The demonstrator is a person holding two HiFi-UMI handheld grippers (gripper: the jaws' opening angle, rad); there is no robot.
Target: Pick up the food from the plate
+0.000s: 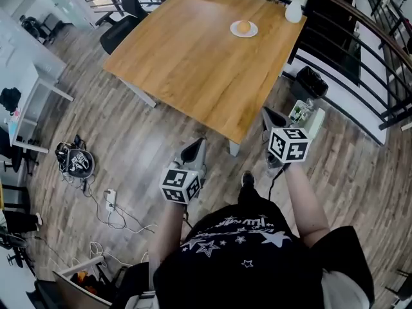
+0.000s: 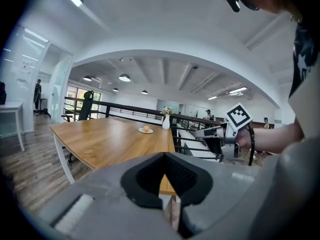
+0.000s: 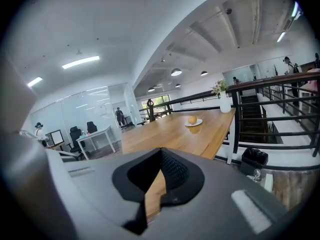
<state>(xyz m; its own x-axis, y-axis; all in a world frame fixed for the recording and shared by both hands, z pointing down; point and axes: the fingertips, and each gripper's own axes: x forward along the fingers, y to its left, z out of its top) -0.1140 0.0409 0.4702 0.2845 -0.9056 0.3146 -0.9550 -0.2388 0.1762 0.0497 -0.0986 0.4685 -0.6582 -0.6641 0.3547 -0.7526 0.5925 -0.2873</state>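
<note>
I am judging the main risk to be arriving at the food with shut jaws: the left gripper is reading fully together with nothing between its pads, and the right gripper is showing the same closed, empty tips in its own view. A closed tip would be pushing the round piece rather than taking it, and it could roll off the plate or set the plate sliding on the smooth table. I am also expecting trouble from the white vase, which is standing near the plate at the table's far edge; a wide sweep from the right side could be tipping it toward the railing. A long reach across the table would be leaving little control over the squeeze, and the food looks soft enough to dent, though I cannot tell what it is. The cables on the floor to my left are a tripping hazard if I am stepping that way. The food is sitting centred on the plate, on the far part of the table, well apart from both grippers, which are hanging over the floor just short of the table's near corner, tips pointing toward it.
</note>
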